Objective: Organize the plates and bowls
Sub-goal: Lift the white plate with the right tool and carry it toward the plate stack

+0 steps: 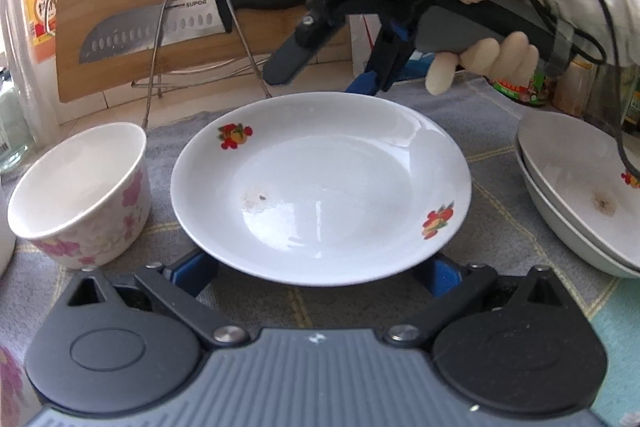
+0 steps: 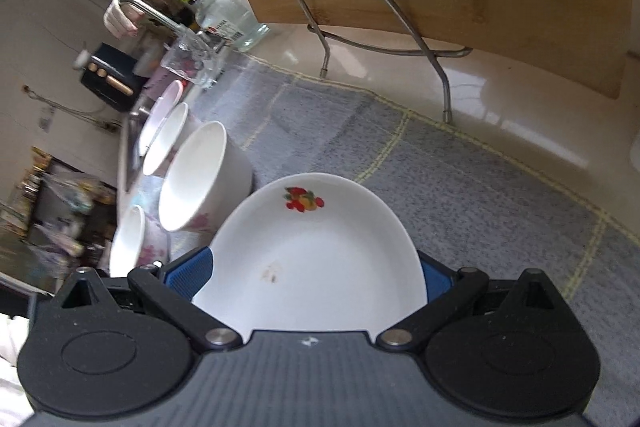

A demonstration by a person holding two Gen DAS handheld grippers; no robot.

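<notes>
White plate [image 1: 320, 183] on mat; L gripper [image 1: 316, 273] & R gripper [image 1: 324, 73] fingers both released.

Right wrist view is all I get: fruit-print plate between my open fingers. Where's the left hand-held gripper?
Observer: The left hand-held gripper is open at the fruit-print plate's opposite rim, not clamped.
Operator: Any plates stacked nearby?
Observer: Yes, two stacked plates sit to that plate's right in the left wrist view.
Operator: Plate lifted?
Observer: It looks flat on the gray cloth, and the right hand-held gripper is open at its far rim.
</notes>
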